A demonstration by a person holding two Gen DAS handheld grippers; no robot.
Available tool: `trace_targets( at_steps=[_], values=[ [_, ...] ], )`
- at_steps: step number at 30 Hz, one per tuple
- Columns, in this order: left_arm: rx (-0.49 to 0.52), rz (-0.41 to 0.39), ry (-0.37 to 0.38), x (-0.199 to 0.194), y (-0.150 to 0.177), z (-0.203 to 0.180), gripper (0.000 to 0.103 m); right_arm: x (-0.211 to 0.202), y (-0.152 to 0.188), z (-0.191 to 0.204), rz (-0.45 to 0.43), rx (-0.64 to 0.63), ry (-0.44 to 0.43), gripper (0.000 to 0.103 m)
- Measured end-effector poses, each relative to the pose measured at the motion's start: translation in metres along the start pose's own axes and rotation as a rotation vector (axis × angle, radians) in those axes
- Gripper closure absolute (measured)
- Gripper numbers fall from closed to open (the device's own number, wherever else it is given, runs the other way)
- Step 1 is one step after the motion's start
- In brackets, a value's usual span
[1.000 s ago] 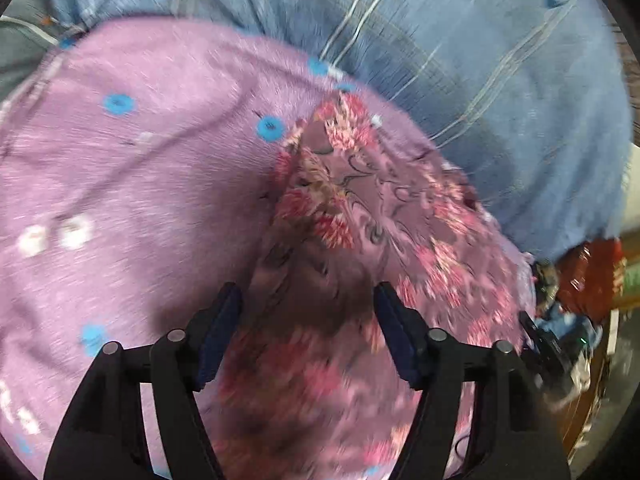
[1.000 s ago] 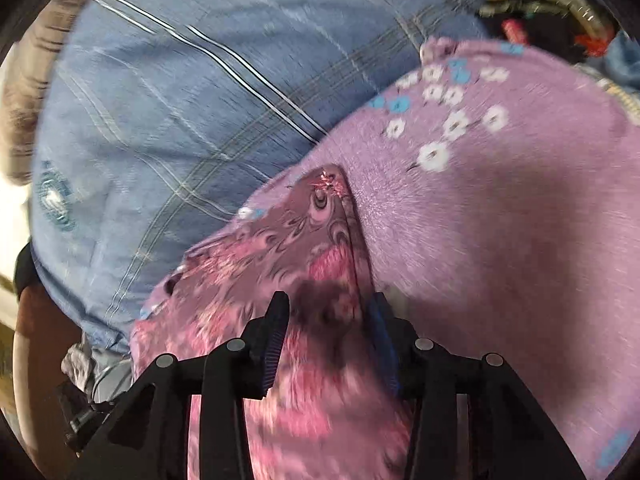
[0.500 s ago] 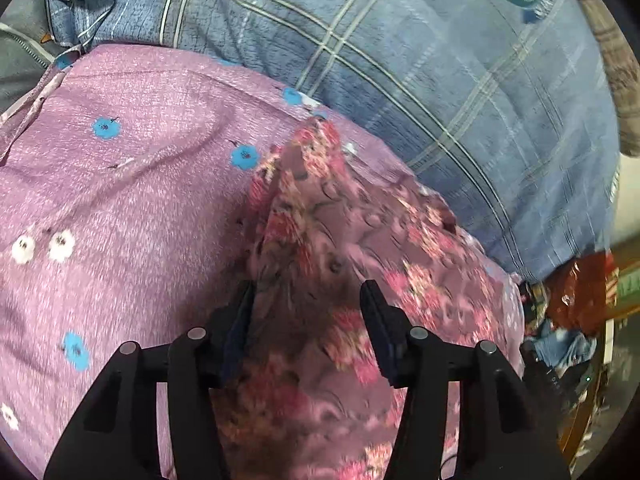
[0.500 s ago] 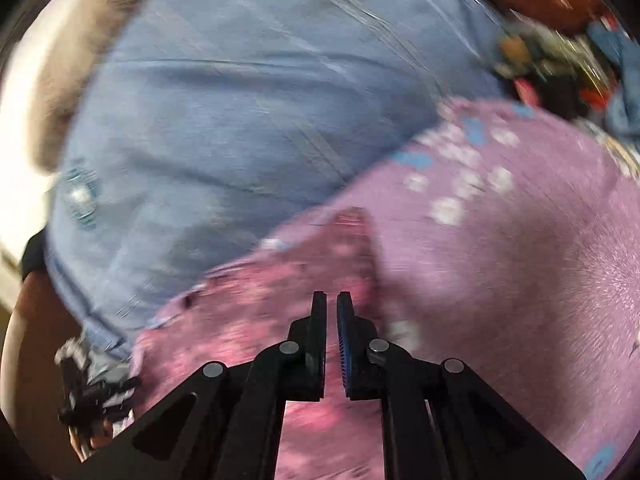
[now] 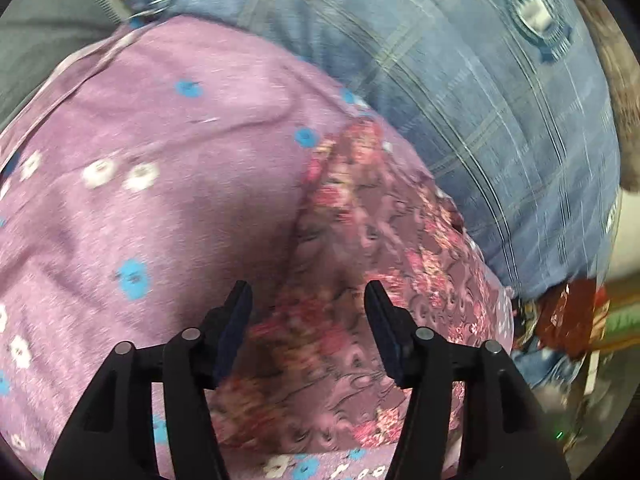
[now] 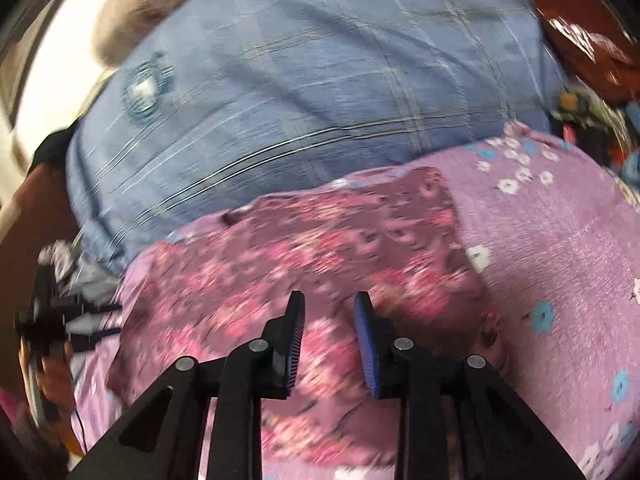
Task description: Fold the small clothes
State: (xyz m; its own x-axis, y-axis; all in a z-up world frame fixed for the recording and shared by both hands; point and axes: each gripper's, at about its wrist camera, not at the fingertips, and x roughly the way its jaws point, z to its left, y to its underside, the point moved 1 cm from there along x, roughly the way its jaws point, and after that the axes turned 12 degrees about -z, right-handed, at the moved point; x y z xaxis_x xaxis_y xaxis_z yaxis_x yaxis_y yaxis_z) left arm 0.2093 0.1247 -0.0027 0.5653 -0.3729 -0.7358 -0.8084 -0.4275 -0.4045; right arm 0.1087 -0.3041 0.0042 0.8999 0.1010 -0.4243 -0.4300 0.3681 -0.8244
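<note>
1. The left gripper (image 5: 307,296) points steeply down, its jaws about half apart and opening; the maroon floral-print cloth garment (image 5: 360,280) lies below and between the dark blue pads (image 5: 236,328), which do not press on it.
2. The right gripper (image 6: 329,304) has its jaws narrowly apart and opening; the same maroon floral-print cloth garment (image 6: 320,248) lies beneath the tips, and nothing is pinched between them.
3. In the right wrist view the garment lies spread as a rough rectangle with a straight far edge and a squared far right corner. In the left wrist view one of its corners rises into a soft peak beyond the jaws. Both pictures are blurred, so fine folds cannot be told.
4. The garment rests on a lilac bedsheet with small white and blue flowers (image 5: 160,200), which spreads out to the left in the left wrist view and to the right in the right wrist view (image 6: 560,240).
5. Beyond the sheet's far edge lies a blue checked pillow with pale stripes and a round stitched badge (image 6: 320,80), touching or overlapping that edge.
6. At the left margin of the right wrist view, a person's hand holding a dark device (image 6: 48,320) is partly visible.
7. Farthest off, a reddish-brown patterned object (image 5: 572,320) sits past the pillow's right end in the left wrist view.
</note>
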Motion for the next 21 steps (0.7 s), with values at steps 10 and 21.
trace_targets(
  at_steps=[10,21],
  values=[
    [0.070,0.082,-0.036,0.021,0.041,-0.003,0.026,0.029,0.045,0.004,0.066,-0.064,-0.005,0.059],
    [0.389,-0.064,-0.058,-0.011,0.067,-0.100,0.088,0.002,0.015,-0.030,-0.057,0.144,-0.030,0.055]
  ],
)
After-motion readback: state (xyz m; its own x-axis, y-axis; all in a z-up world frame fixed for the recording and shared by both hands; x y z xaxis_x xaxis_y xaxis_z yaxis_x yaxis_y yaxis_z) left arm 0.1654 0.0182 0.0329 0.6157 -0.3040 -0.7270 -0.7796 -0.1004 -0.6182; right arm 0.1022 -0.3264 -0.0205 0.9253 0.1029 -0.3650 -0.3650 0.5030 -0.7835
